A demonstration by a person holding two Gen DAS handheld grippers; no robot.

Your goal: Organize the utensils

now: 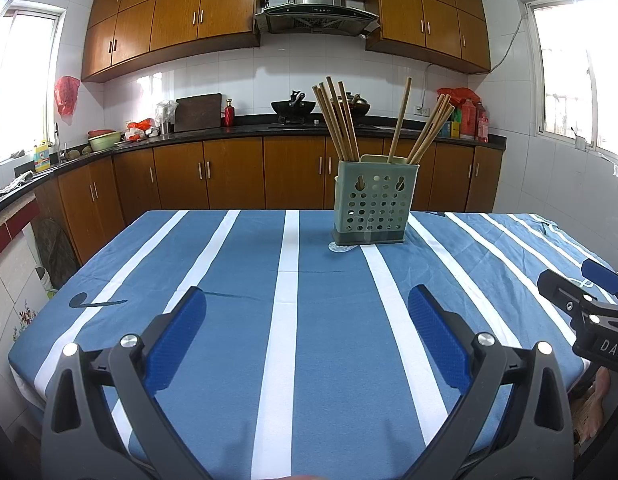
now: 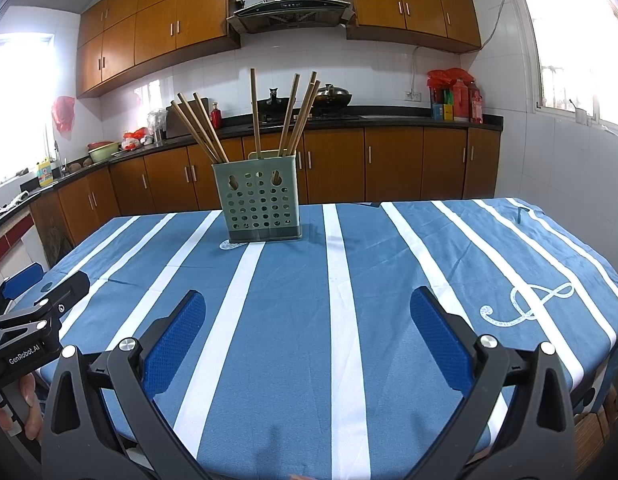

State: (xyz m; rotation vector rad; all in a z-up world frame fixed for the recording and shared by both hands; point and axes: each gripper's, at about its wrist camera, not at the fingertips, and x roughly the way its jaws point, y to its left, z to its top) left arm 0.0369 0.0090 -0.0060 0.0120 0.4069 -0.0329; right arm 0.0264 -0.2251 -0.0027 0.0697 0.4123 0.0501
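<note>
A pale green perforated utensil holder [image 1: 373,209] stands upright on the far part of the blue striped table [image 1: 229,320]. Several wooden chopsticks [image 1: 337,120] stick up out of it, leaning left and right. It also shows in the right wrist view [image 2: 260,204] with its chopsticks [image 2: 201,126]. My left gripper [image 1: 307,304] is open and empty, low over the near table, well short of the holder. My right gripper [image 2: 307,304] is open and empty too, over the near table. Each gripper shows at the edge of the other's view [image 1: 589,300] [image 2: 41,304].
The tablecloth [image 2: 389,280] has white stripes and a treble clef print [image 2: 525,304]. Behind the table runs a kitchen counter [image 1: 229,130] with woks, bottles and bowls. Wooden cabinets stand below and above it. The table edge [image 2: 613,280] drops off at right.
</note>
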